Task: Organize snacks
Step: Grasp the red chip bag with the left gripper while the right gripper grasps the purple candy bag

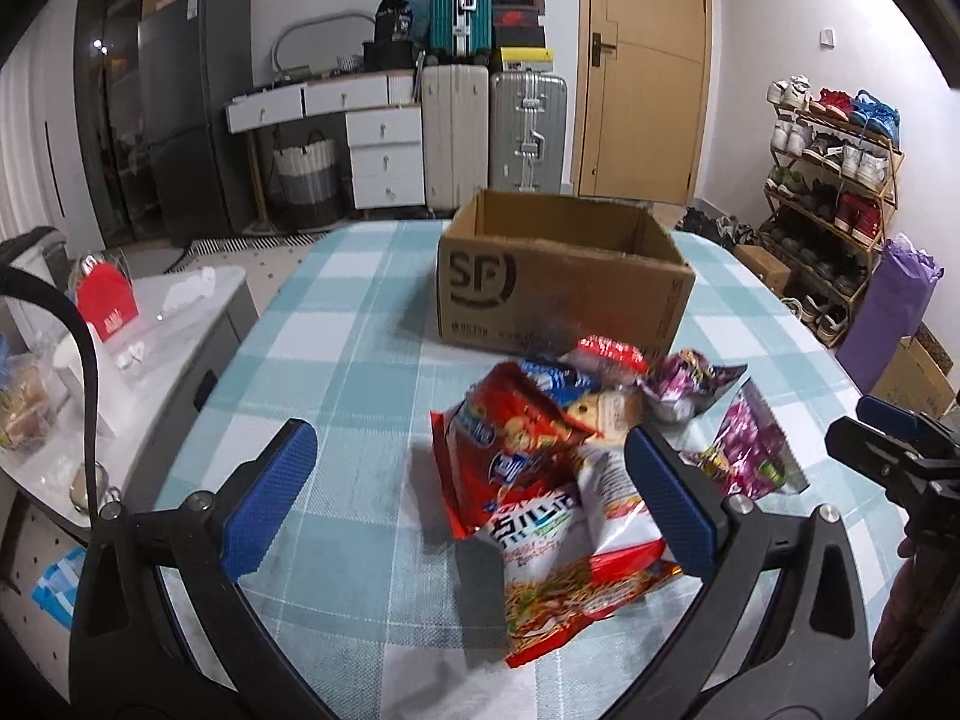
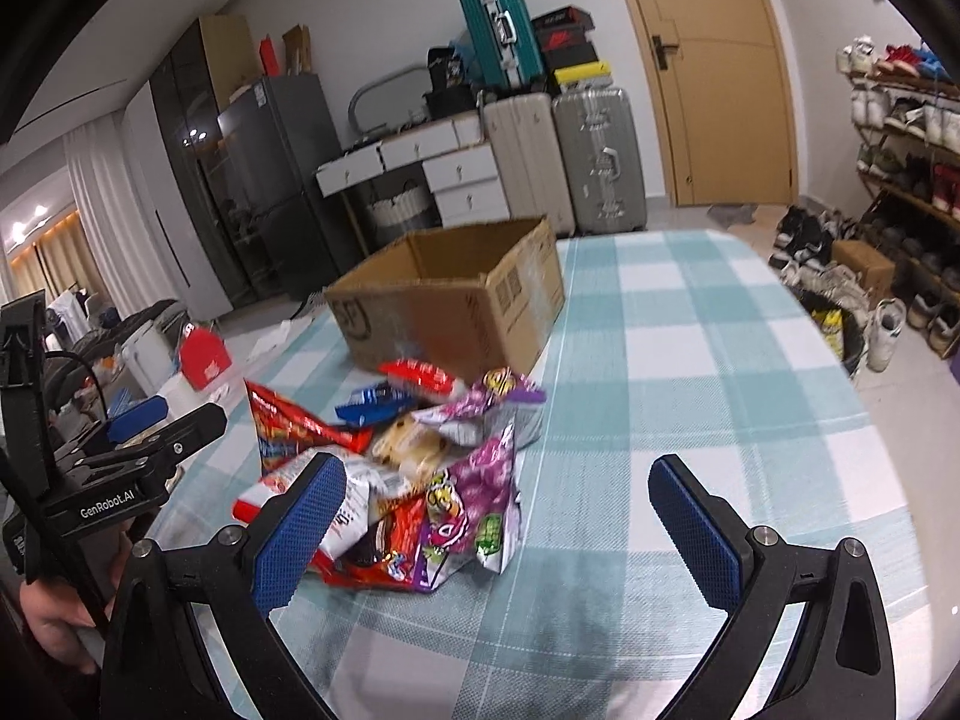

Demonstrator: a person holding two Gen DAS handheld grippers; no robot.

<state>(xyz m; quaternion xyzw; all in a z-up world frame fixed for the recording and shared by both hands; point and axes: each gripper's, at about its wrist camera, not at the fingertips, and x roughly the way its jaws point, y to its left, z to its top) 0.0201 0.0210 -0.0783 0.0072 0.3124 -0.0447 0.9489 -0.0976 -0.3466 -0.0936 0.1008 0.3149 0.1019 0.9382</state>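
A pile of snack bags (image 1: 576, 450) lies on the checked tablecloth in front of an open cardboard box (image 1: 558, 282). The pile holds red bags (image 1: 510, 444), purple bags (image 1: 744, 444) and a blue pack. My left gripper (image 1: 480, 498) is open and empty, hovering just above the near side of the pile. In the right wrist view the pile (image 2: 408, 468) sits left of centre and the box (image 2: 456, 306) behind it. My right gripper (image 2: 498, 510) is open and empty, with its left finger (image 2: 300, 528) over the pile's edge.
The table (image 2: 690, 360) has a teal and white checked cloth. A low side table with a red box (image 1: 105, 300) stands at the left. Suitcases, a drawer unit, a door and a shoe rack (image 1: 834, 198) stand beyond the table.
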